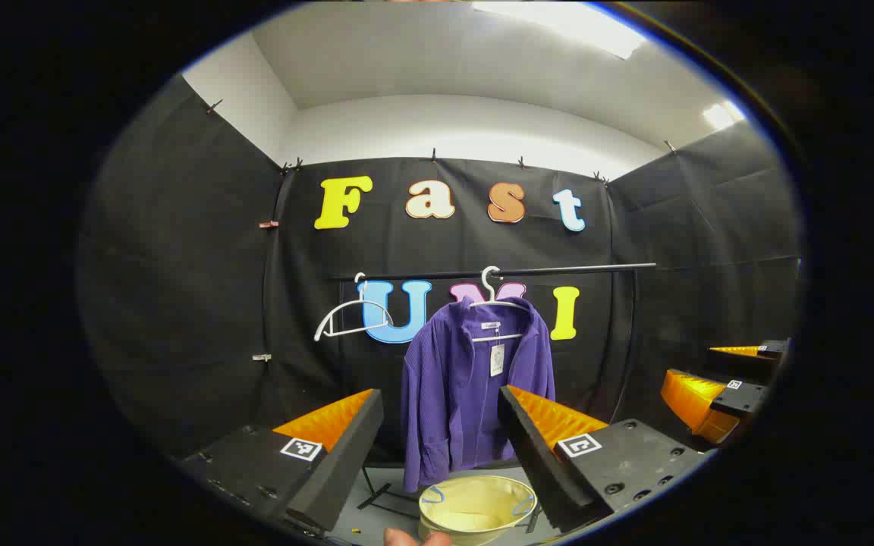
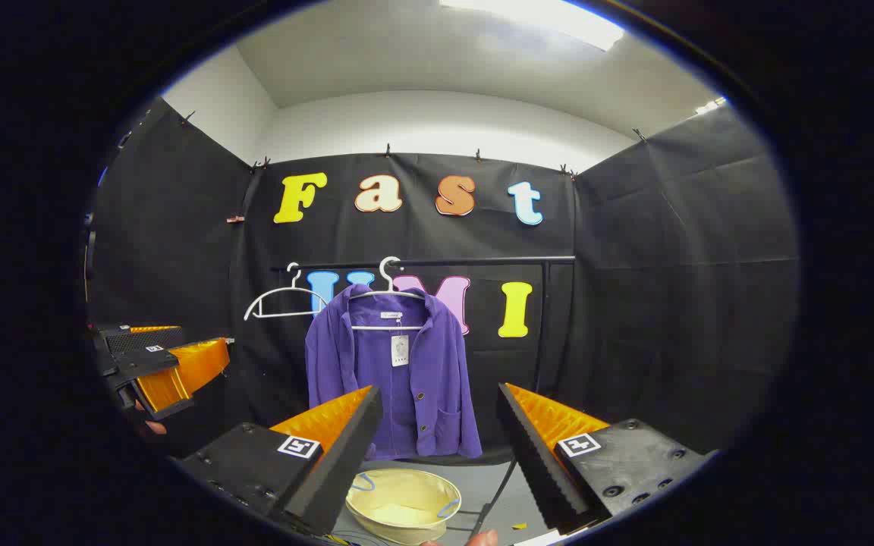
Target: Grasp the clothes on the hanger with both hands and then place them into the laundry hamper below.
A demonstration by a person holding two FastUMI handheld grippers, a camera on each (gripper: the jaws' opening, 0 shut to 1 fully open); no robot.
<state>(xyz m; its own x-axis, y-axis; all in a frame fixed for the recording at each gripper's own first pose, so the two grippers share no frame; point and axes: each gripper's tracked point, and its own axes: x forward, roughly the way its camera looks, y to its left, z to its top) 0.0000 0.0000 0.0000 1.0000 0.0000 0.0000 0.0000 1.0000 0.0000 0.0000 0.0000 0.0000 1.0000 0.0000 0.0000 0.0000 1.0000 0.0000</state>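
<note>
Right gripper view: jacket (image 2: 399, 379) hangs vertically, seemingly front-facing.

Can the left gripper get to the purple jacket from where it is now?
Probably yes. The left gripper is open and points at the purple jacket on its hanger, with nothing between them, though it hangs some way off.

Your right tool (image 2: 441, 409) faces the hanging jacket, jaws apart.
The purple jacket (image 2: 395, 371) hangs on a white hanger (image 2: 390, 282) from the rail (image 2: 482, 261); a spare hanger (image 2: 285, 299) hangs beside it, the pale hamper (image 2: 403, 504) on the floor below, your left tool (image 2: 164, 371) off to the left.
</note>
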